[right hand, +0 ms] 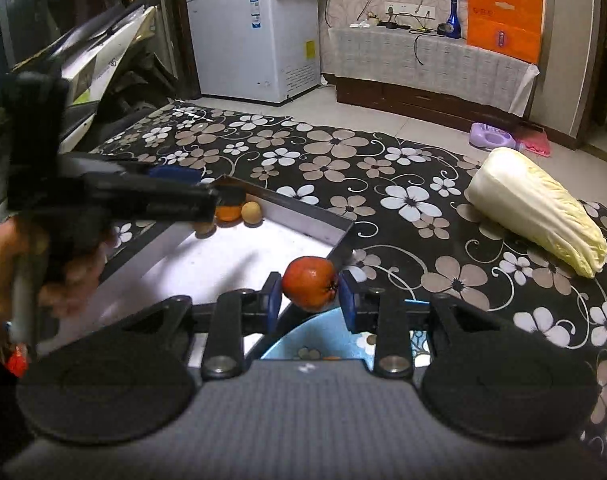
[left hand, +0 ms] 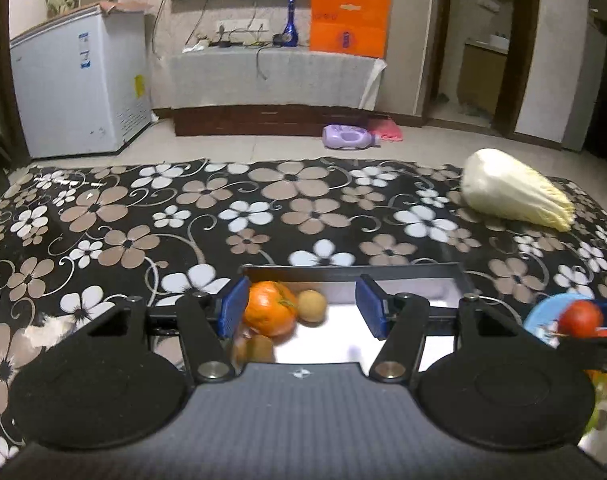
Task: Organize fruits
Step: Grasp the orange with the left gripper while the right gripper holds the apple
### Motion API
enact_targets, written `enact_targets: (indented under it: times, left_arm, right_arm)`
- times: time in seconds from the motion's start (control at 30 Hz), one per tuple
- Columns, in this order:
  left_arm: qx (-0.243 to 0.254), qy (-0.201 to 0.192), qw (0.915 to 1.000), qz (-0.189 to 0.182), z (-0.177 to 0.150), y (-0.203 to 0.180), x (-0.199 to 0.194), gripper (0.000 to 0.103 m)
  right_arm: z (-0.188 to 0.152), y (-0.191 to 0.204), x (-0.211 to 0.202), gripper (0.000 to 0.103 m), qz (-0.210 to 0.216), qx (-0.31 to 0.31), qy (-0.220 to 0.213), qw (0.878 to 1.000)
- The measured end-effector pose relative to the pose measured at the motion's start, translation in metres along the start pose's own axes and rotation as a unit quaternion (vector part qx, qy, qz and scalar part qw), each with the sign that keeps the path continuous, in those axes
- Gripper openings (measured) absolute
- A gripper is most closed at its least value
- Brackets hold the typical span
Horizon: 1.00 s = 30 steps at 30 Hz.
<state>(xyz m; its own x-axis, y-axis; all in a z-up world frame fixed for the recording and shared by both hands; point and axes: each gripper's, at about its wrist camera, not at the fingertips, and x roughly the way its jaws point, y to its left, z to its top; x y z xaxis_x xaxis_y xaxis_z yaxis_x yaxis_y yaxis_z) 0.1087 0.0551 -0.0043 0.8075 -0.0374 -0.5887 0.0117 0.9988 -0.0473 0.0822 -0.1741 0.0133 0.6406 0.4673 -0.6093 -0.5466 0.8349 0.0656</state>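
The right gripper [right hand: 309, 298] clamps a red fruit [right hand: 310, 283] above the blue bowl [right hand: 303, 340], just near the white tray [right hand: 303, 216], while the left gripper [left hand: 301, 308] hangs apart and empty over the tray's orange [left hand: 269, 314].

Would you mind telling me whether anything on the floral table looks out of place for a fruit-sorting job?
Yes: a napa cabbage lies on its side on the tablecloth, well right of the tray holding the fruit. It is a vegetable, alone among fruit.
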Motion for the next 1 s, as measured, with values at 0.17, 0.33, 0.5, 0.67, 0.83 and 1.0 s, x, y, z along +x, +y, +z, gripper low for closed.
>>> enact_targets:
  times: [0.17, 0.33, 0.5, 0.67, 0.83, 1.0]
  left_arm:
    - [0.019, 0.023, 0.9995, -0.008, 0.001, 0.002, 0.022, 0.065]
    - [0.040, 0.033, 0.9986, -0.013, -0.002, -0.005, 0.027, 0.066]
    - [0.019, 0.051, 0.9859, -0.158, -0.004, 0.000, 0.008, 0.066]
    - [0.069, 0.025, 0.9847, -0.158, -0.015, -0.010, -0.021, 0.066]
    - [0.091, 0.042, 0.9887, -0.111, -0.026, -0.019, -0.009, 0.066]
    - [0.105, 0.055, 0.9864, -0.114, -0.032, -0.037, 0.005, 0.066]
  right_arm:
    - [0.001, -0.005, -0.002, 0.034, 0.005, 0.008, -0.002, 1.000]
    - [0.003, -0.007, -0.006, 0.033, 0.008, 0.012, -0.012, 1.000]
    - [0.004, -0.009, -0.007, 0.034, 0.004, 0.017, -0.015, 1.000]
    - [0.007, -0.012, -0.013, 0.034, 0.001, 0.025, -0.028, 0.999]
    - [0.007, -0.013, -0.014, 0.034, -0.001, 0.027, -0.030, 0.999]
    - [0.007, -0.013, -0.014, 0.034, -0.001, 0.024, -0.030, 0.999]
